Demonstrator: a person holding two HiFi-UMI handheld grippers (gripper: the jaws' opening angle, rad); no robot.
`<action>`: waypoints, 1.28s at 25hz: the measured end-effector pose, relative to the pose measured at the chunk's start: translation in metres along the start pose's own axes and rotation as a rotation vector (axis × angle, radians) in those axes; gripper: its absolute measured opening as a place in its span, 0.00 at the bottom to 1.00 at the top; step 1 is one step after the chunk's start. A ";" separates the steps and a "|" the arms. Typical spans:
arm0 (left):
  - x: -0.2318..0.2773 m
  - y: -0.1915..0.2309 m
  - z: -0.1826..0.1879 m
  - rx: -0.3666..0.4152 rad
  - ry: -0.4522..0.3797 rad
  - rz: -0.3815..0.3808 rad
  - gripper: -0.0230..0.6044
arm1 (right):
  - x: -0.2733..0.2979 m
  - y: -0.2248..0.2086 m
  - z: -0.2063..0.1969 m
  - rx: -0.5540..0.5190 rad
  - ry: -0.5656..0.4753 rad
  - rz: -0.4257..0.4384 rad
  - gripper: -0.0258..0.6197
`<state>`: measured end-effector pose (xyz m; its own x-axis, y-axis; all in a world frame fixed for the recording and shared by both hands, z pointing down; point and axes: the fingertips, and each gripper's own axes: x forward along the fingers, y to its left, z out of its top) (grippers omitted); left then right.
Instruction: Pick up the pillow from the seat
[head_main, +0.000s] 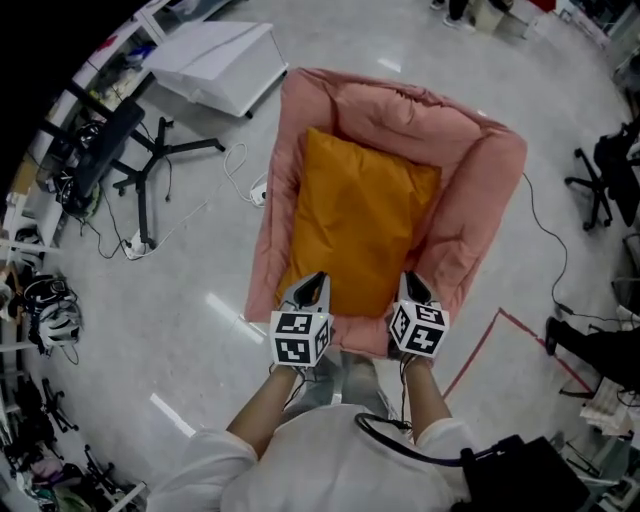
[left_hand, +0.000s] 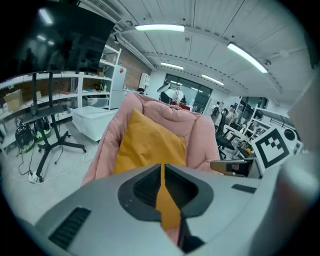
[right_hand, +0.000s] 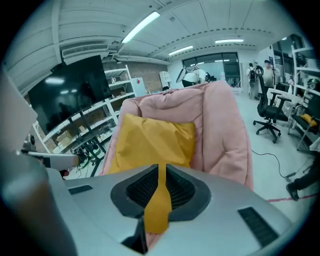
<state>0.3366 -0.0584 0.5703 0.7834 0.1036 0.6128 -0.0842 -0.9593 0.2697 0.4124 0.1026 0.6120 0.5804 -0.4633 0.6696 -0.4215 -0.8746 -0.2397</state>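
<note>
An orange pillow (head_main: 360, 220) lies on the pink cushioned seat (head_main: 480, 190) on the floor. My left gripper (head_main: 312, 282) is shut on the pillow's near left edge, with orange fabric pinched between its jaws in the left gripper view, where the pillow (left_hand: 150, 142) stretches away. At the near right edge my right gripper (head_main: 413, 284) is likewise shut on the pillow (right_hand: 150, 145), a fold of cloth showing between its jaws. The seat's (right_hand: 225, 130) raised pink sides surround the pillow.
A white box (head_main: 215, 65) and a black stand (head_main: 150, 165) with cables sit to the left. An office chair (head_main: 600, 180) stands at the right, and red tape (head_main: 500, 330) marks the floor near the seat's right corner. Shelving (left_hand: 45, 95) lines the left wall.
</note>
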 end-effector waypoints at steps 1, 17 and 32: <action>0.006 0.002 -0.002 -0.003 0.012 0.006 0.06 | 0.008 -0.002 0.000 0.002 0.011 0.007 0.09; 0.085 0.046 -0.047 -0.106 0.143 0.183 0.45 | 0.116 -0.027 -0.026 -0.015 0.161 0.089 0.33; 0.139 0.075 -0.083 -0.170 0.191 0.324 0.52 | 0.185 -0.031 -0.059 -0.018 0.240 0.151 0.43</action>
<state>0.3878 -0.0940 0.7377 0.5724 -0.1339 0.8090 -0.4207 -0.8948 0.1495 0.4918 0.0527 0.7846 0.3295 -0.5394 0.7749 -0.5041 -0.7945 -0.3386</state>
